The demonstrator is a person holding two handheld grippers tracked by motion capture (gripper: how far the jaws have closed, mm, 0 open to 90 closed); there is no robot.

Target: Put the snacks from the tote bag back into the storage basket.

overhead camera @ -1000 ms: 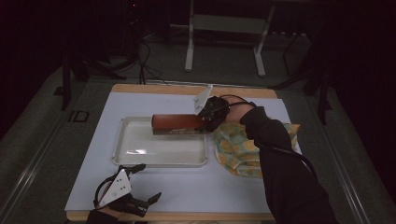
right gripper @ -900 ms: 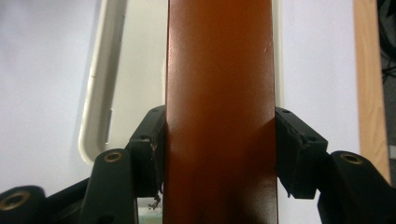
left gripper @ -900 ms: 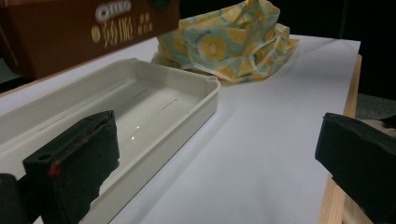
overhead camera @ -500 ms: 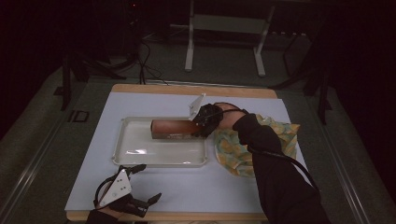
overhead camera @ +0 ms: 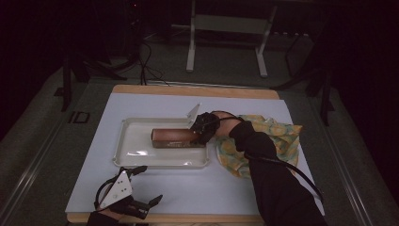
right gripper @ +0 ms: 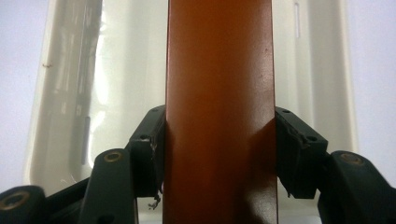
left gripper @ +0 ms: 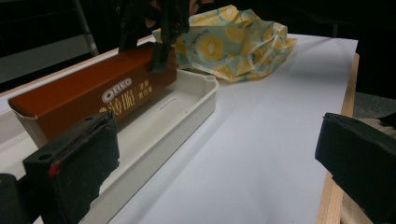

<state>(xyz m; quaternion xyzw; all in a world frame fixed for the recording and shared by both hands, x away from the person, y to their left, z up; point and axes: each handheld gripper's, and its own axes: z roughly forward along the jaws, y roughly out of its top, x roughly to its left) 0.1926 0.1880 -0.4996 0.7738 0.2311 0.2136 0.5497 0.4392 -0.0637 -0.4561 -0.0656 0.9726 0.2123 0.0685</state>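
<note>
Two claws to mind here, with only one of them loaded. Read the right claw point(right gripper: 219, 140) as clamped on the brown Oreo box point(overhead camera: 171, 137), jaws pressing flat against its two long sides near one end. Place the box over the white tray point(overhead camera: 136, 160), lengthwise along it, with the held end riding higher than the free end in the left gripper view. Cannot tell whether the free end touches the tray floor.

Judging from the pose, treat the step in hand as laying the box down into the tray. To do it well:

- Lower the held end slowly until the box lies level, rather than dropping it from the tilt.
- Hold the long axis parallel to the tray walls, centred between them, so that no corner catches on the rim.
- Release only once the underside sits flat. Then spread the jaws just enough to clear the cardboard and lift straight away.
- Watch the yellow-patterned cloth point(overhead camera: 277, 134) just beside the tray's right end, and avoid dragging the sleeve or cable across it.

Leave the left claw point(overhead camera: 149, 184) parked low at the near edge of the surface point(overhead camera: 197, 188), jaws spread wide and holding nothing, well apart from the tray.
</note>
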